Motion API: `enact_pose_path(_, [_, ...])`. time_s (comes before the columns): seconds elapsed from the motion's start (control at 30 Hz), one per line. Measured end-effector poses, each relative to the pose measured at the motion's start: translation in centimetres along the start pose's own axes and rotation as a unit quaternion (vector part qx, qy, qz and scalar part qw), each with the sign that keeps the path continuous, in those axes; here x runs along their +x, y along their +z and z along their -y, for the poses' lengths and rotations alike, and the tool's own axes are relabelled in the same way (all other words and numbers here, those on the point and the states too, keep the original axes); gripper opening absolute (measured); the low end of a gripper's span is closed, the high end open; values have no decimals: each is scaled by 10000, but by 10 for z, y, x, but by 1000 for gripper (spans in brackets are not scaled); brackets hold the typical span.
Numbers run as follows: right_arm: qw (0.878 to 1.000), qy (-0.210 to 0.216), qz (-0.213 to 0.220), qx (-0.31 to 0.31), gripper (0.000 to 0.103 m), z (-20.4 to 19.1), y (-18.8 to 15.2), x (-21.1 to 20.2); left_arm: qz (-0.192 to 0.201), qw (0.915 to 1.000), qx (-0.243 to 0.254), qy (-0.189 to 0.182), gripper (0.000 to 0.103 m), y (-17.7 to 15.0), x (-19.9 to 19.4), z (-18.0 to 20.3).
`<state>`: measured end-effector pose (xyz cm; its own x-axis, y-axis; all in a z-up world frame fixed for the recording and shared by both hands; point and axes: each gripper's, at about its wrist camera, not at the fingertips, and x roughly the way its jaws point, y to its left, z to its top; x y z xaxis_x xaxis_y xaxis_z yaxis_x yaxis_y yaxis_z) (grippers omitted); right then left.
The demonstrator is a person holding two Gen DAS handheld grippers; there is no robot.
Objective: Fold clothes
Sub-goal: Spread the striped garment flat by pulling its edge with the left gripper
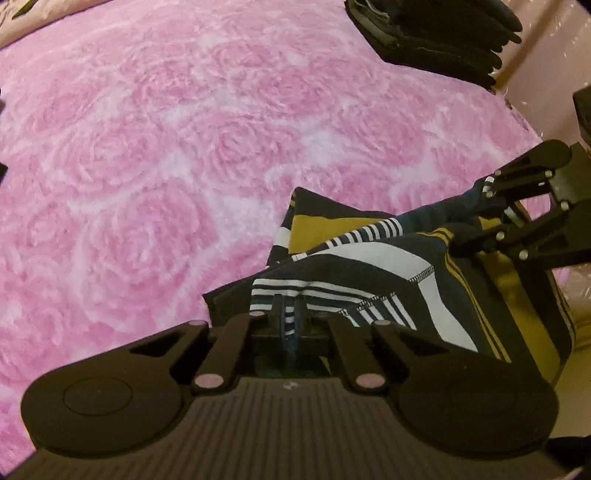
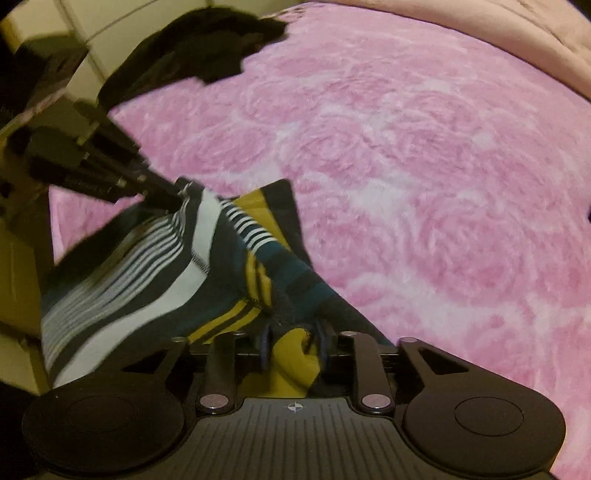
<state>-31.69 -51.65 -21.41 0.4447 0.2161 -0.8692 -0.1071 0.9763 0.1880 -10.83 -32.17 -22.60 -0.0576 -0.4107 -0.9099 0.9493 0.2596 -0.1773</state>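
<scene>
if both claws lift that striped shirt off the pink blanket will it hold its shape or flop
Likely flop: the striped shirt already sags and creases between the left claw and the right claw. It probably feels light, being thin knit cloth. It seems unlikely to slip, since both claws pinch bunched fabric over the fuzzy pink blanket.

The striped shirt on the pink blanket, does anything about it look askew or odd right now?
The striped shirt is bunched and twisted between both tongs, not flat on the pink blanket. The left tongs pinch a striped edge; the right tongs hold a mustard fold. No damage shows. The dark folded pile looks tidy.
</scene>
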Motion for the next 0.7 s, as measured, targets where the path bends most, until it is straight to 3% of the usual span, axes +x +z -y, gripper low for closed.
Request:
enact_pose_path(0.03, [9999, -95, 86, 90, 51, 2, -1, -9, 34, 10000, -14, 23, 3, 1, -5, 0])
enact_pose_path(0.13, [9974, -382, 448, 414, 52, 7, -8, -42, 192, 9998, 2, 83, 3, 3, -23, 6])
enact_pose_path(0.2, [9933, -533, 669, 772, 52, 13, -15, -60, 323, 9994, -46, -118, 4, 5, -34, 13])
enact_pose_path(0.33, [9845, -571, 651, 1525, 51, 35, -29, -56, 256, 9986, 90, -454, 5, 7, -18, 33])
enact_pose_path(0.43, [9867, -814, 327, 1365, 50, 47, -38, -24, 23, 9991, 207, -359, 7, 3, 17, 40])
enact_pose_path(0.5, [9868, -710, 336, 1419, 50, 57, -45, -20, 66, 9992, 190, -352, 7, 0, 28, 37])
enact_pose_path(0.7, [9803, -921, 730, 1589, 49, 40, -42, -70, 142, 9996, -32, -237, 6, 0, -3, 36])
